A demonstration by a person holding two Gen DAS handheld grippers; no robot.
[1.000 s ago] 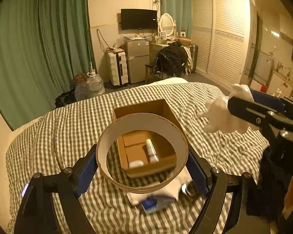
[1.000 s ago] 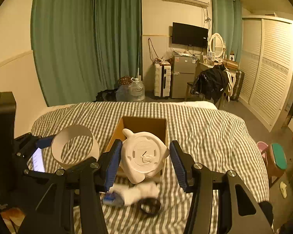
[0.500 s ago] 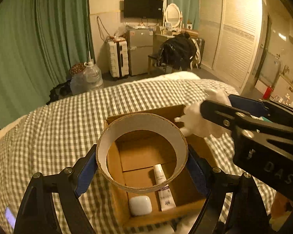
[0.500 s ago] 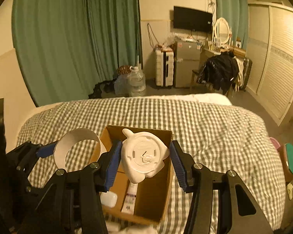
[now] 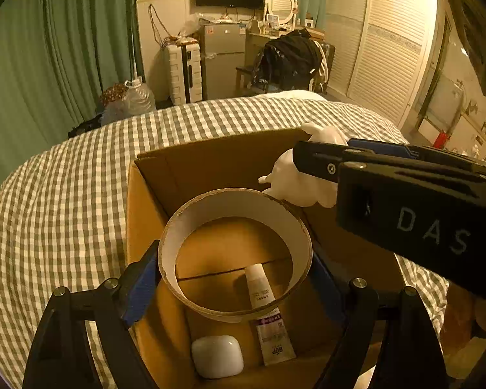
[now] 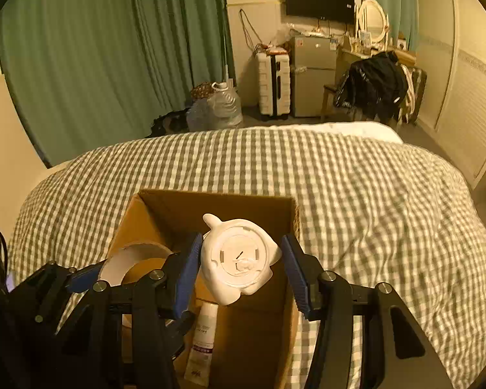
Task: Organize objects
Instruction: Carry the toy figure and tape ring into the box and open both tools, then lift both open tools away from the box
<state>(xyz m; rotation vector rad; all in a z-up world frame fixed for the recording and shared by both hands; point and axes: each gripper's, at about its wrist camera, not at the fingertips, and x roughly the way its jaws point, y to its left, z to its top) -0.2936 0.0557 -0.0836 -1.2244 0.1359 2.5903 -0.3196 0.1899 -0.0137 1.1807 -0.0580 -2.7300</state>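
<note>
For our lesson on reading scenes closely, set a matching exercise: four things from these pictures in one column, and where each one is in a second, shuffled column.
Things:
1. ring
2. white figurine
3. tube
4. white case

Places:
A. lying on the box floor, beside the case
B. in the left tongs
C. on the box floor, at its near edge
D. in the right tongs

Pairs: 1-B, 2-D, 3-A, 4-C

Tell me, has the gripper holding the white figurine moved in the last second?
Yes. The right gripper with the white figurine has moved forward over the cardboard box, which sits fixed on the checked bedspread.
</note>
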